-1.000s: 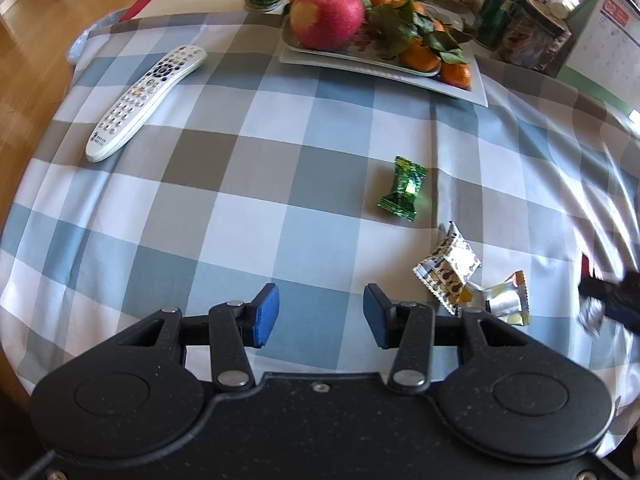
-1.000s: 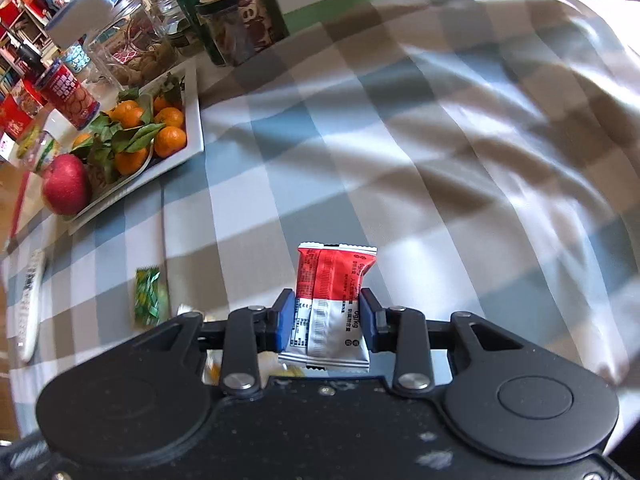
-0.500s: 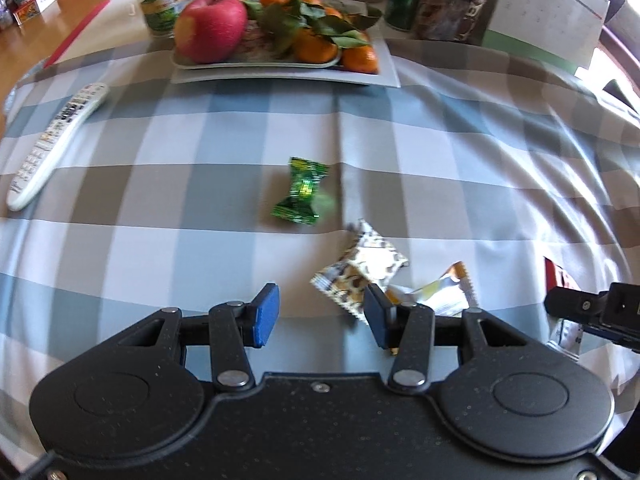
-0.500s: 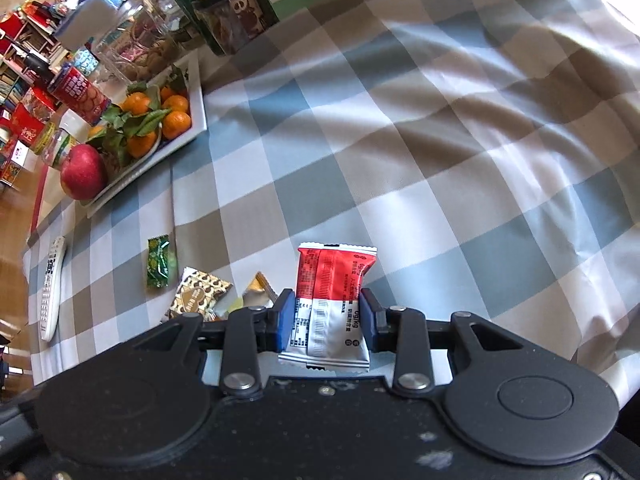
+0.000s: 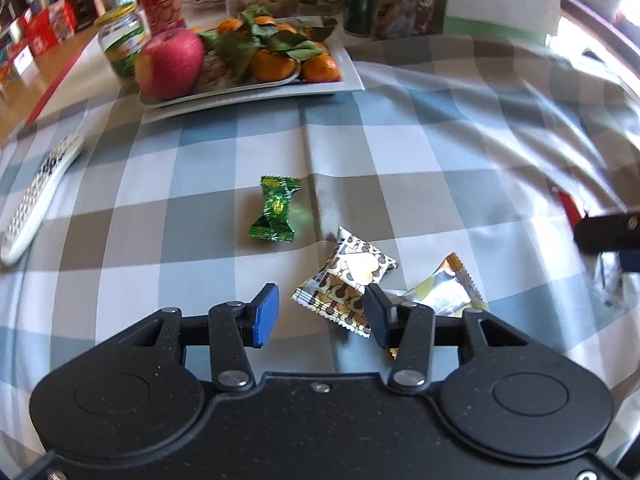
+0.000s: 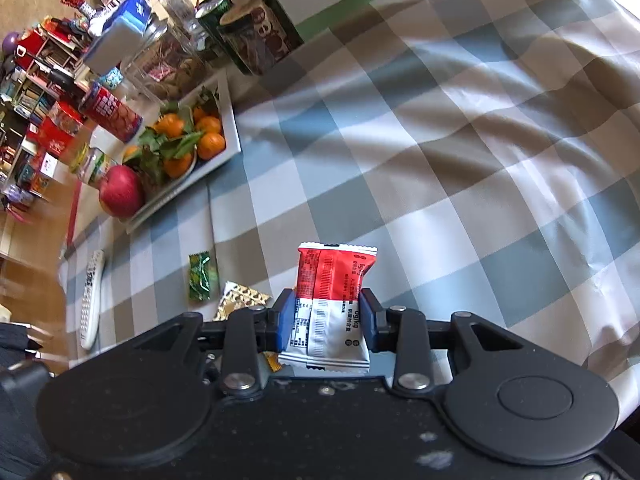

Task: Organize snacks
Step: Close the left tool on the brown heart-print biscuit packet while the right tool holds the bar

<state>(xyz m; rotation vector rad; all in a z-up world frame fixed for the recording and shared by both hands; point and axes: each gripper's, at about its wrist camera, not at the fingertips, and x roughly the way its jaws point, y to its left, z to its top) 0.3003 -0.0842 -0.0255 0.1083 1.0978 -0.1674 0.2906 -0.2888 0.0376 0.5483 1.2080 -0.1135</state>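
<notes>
My right gripper (image 6: 327, 319) is shut on a red and white snack packet (image 6: 334, 298), held upright above the checked tablecloth (image 6: 440, 168). My left gripper (image 5: 320, 314) stands open just above the cloth, its right finger over the edge of a brown patterned snack packet (image 5: 348, 276). A yellow and silver packet (image 5: 448, 292) lies right of that one. A green wrapped candy (image 5: 276, 210) rests farther ahead. The right gripper shows at the right edge of the left wrist view (image 5: 608, 236).
A white tray (image 5: 256, 88) with an apple (image 5: 170, 62) and tangerines sits at the back. Jars, cans and a calendar stand behind it. A white remote (image 5: 36, 200) lies at the left. The cloth on the right is rumpled.
My left gripper moved right and rolled, so the brown packet now sits by its right finger. My right gripper lifted a little with the red packet still gripped.
</notes>
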